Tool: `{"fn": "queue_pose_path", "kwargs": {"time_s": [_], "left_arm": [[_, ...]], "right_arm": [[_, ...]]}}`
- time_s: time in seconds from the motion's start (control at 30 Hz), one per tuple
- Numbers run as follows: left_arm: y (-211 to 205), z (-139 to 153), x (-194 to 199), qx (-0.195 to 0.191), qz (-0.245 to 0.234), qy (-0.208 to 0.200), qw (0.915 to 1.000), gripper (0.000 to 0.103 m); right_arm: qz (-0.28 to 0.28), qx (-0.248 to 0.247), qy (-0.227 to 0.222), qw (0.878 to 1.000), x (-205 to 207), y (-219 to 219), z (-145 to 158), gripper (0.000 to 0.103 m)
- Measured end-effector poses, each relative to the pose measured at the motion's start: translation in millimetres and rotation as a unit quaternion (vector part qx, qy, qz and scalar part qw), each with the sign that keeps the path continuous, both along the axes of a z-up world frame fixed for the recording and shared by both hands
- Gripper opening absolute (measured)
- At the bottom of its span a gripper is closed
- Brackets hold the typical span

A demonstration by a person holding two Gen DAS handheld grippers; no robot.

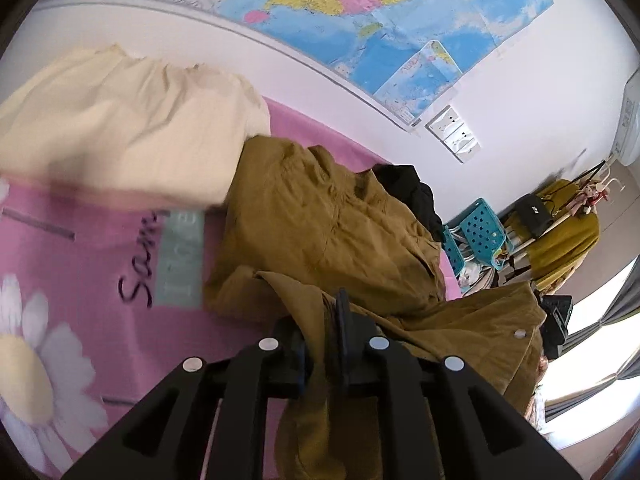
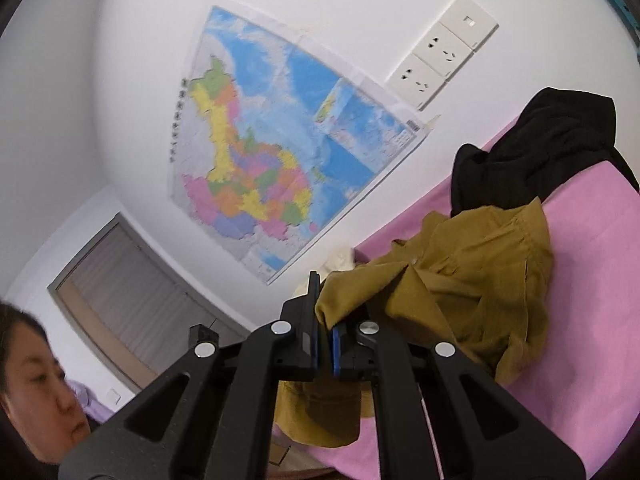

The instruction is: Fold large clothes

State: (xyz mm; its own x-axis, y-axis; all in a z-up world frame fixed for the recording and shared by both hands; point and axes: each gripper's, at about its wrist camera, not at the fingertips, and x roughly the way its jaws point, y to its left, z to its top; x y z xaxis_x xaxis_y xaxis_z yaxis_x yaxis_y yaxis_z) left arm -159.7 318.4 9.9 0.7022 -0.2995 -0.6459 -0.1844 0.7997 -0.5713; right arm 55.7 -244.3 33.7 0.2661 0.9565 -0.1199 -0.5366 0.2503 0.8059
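Jacket: mustard-brown corduroy, snap buttons, crumpled, partly lifted off the pink bed, bulk heaped toward the wall edge. Black garment: bunched, touching the jacket's far side at the wall edge.

**Two hand-held grippers, each seen from its own wrist camera.**

Left gripper: black linkage arms converge on two dark, blue-edged fingers that stand close together and point downward at a slant; a fold of the mustard-brown garment passes between them, and whether the pads press on it cannot be told. Right gripper: held near level and rolled to one side, its blue-padded fingers drawn almost together and pinching an edge of the same garment, which hangs from the jaws.
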Motion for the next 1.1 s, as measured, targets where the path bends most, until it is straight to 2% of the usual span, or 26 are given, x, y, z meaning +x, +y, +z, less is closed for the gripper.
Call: {"fn": "queue_pose_path", "kwargs": {"time_s": [0.1, 0.23, 0.3, 0.47, 0.63, 1.1], "left_arm": [[8.7, 5.2, 16.2, -0.002, 0.008, 0.009, 0.9999, 0.015], [19.0, 14.2, 35.5, 0.022, 0.024, 0.004, 0.9995, 0.016], [26.4, 15.9, 45.6, 0.022, 0.025, 0.003, 0.9994, 0.016], [27.3, 12.5, 74.8, 0.053, 0.022, 0.022, 0.9981, 0.011], [42.3, 6.0, 100.4, 0.038, 0.024, 0.037, 0.9983, 0.009], [62.7, 7.1, 157.2, 0.073, 0.037, 0.046, 0.9956, 0.004]], "right_arm": [[-0.008, -0.012, 0.007, 1.0, 21.5, 9.0, -0.3, 0.005], [-0.019, -0.022, 0.017, 0.999, 45.5, 18.2, -4.6, 0.005], [-0.023, -0.022, 0.028, 0.999, 56.0, 22.0, -8.2, 0.006], [-0.028, -0.035, 0.043, 0.998, 83.1, 36.3, -15.9, 0.006], [-0.032, -0.041, 0.062, 0.997, 105.3, 45.6, -24.4, 0.006], [-0.049, -0.048, 0.114, 0.991, 150.4, 61.9, -56.8, 0.006]]}}
